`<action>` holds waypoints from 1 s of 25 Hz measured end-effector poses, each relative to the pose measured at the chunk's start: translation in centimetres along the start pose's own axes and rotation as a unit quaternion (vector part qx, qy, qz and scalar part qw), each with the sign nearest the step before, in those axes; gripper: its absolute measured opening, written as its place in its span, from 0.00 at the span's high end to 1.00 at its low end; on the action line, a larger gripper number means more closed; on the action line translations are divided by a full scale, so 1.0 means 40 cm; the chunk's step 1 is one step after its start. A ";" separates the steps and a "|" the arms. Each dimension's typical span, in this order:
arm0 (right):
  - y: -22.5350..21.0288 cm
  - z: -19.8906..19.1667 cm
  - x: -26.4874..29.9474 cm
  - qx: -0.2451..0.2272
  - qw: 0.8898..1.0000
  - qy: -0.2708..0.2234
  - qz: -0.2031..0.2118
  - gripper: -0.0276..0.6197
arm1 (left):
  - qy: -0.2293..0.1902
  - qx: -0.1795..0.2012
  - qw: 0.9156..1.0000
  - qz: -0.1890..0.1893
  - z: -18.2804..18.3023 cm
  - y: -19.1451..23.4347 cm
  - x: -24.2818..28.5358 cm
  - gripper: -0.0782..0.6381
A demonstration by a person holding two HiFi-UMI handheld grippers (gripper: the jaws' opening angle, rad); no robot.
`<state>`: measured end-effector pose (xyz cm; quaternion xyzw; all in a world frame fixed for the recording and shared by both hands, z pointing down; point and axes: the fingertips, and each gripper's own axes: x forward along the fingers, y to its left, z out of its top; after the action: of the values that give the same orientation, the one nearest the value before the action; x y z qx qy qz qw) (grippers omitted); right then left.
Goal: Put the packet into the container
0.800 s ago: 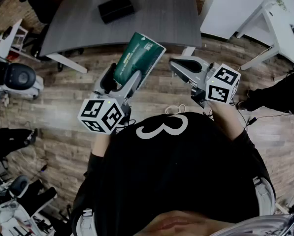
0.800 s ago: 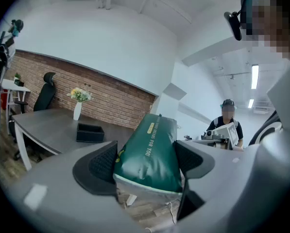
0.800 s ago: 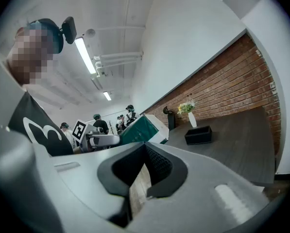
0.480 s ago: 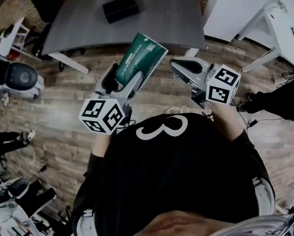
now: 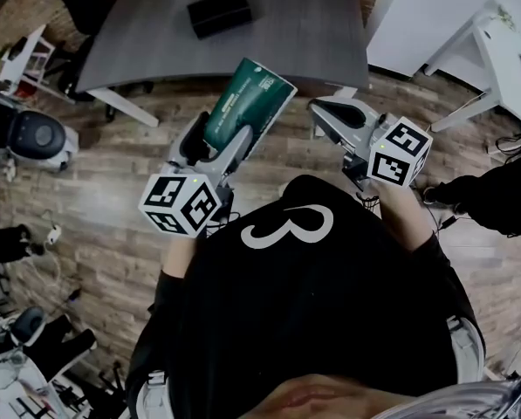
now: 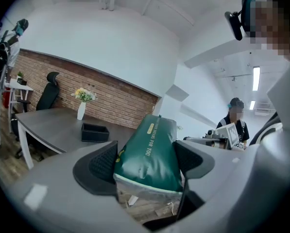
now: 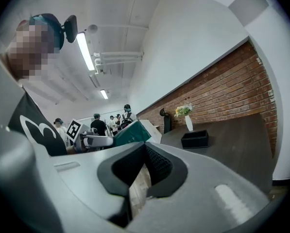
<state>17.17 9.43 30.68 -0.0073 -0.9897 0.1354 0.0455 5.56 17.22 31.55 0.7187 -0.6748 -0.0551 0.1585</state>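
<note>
A green packet [image 5: 248, 101] sticks up and forward out of my left gripper [image 5: 215, 134], which is shut on its lower end above the wooden floor. In the left gripper view both black pads press the packet [image 6: 149, 152] from either side. The black open container [image 5: 219, 13] rests on the grey table [image 5: 304, 33], ahead of and apart from the packet. It also shows as a small black box [image 6: 94, 132] beyond the left jaws. My right gripper [image 5: 330, 112] hovers to the right of the packet, shut with nothing in it [image 7: 145, 152].
A white vase with flowers [image 6: 82, 108] stands on the table behind the container. Office chairs [image 5: 33, 138] are at the left, and a white table [image 5: 496, 51] at the right. Several people stand in the background [image 7: 97, 125]. A brick wall [image 7: 227, 93] lines the far side.
The table and container have slid slightly right in the head view. My right gripper has drifted a little right. The left gripper keeps its hold on the packet.
</note>
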 end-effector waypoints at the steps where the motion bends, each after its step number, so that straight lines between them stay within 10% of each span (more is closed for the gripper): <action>1: -0.004 -0.002 0.001 0.001 1.000 0.001 0.000 0.95 | 0.001 -0.002 1.000 0.002 -0.002 0.004 -0.001 0.34; 12: -0.082 -0.007 0.126 0.038 0.999 0.010 0.035 0.95 | 0.022 -0.007 1.000 0.018 0.013 0.121 0.059 0.34; 25: -0.440 0.047 0.422 0.089 0.994 0.028 0.061 0.95 | 0.068 -0.011 0.997 0.029 0.088 0.420 0.392 0.35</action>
<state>0.16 -7.55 35.10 -0.0670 -0.9697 0.2255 0.0657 -10.15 0.56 35.42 0.6991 -0.6823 -0.0090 0.2136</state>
